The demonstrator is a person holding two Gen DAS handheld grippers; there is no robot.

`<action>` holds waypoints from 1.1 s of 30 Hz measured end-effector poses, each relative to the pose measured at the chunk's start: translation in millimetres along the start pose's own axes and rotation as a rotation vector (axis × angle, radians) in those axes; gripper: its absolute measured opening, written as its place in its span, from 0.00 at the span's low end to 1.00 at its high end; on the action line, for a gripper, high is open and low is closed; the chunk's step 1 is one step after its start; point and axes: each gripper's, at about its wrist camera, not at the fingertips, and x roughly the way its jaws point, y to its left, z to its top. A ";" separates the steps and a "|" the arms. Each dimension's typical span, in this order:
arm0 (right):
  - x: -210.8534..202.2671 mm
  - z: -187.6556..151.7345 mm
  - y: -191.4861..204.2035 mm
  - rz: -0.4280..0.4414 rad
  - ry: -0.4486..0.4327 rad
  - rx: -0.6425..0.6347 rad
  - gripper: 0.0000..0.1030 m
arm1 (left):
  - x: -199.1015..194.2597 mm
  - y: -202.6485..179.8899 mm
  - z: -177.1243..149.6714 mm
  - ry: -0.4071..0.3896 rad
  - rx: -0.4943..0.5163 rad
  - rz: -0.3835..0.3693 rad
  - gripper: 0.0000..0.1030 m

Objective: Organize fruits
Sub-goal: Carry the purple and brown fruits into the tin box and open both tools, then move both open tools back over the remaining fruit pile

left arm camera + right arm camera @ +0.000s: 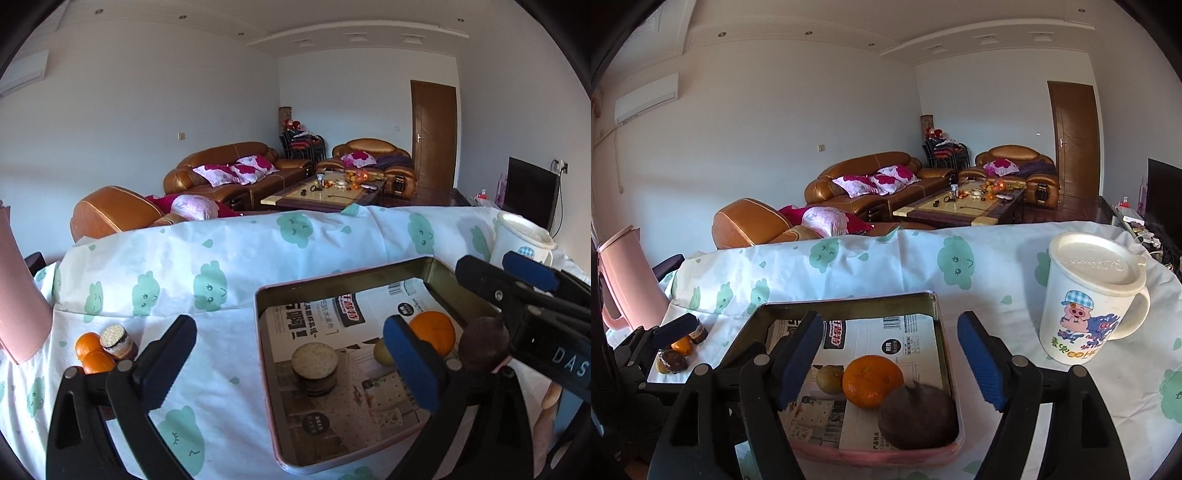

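Observation:
A pink-rimmed tin tray (266, 387) (945, 354) lined with printed paper lies on the cloud-print cloth. In it are an orange (872, 380) (433, 331), a small green-yellow fruit (830, 379) (382, 353), a dark purple-brown fruit (916, 416) (484, 344) and a round stack of biscuit-like discs (314, 363). Two oranges (93, 351) and a dark capped piece (117, 340) lie left of the tray. My left gripper (291, 365) is open and empty over the tray's left edge. My right gripper (890, 362) is open and empty above the fruits in the tray.
A white lidded mug with a pig cartoon (1089, 299) (524, 240) stands right of the tray. A pink jug (624, 277) (18, 295) stands at the far left. The table's far edge drops to a room with brown sofas (871, 181) and a coffee table.

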 end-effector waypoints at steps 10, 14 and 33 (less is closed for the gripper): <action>0.2 -5.4 9.5 -0.066 -0.021 -0.044 0.77 | -5.5 4.6 -1.9 -0.007 0.022 0.047 1.00; -4.0 -5.9 5.7 -0.084 -0.041 -0.021 0.77 | -5.6 10.0 -3.9 0.009 0.011 0.045 1.00; -22.9 -23.2 28.5 -0.089 -0.020 0.074 0.77 | -22.0 47.3 -19.0 0.027 -0.011 0.048 1.00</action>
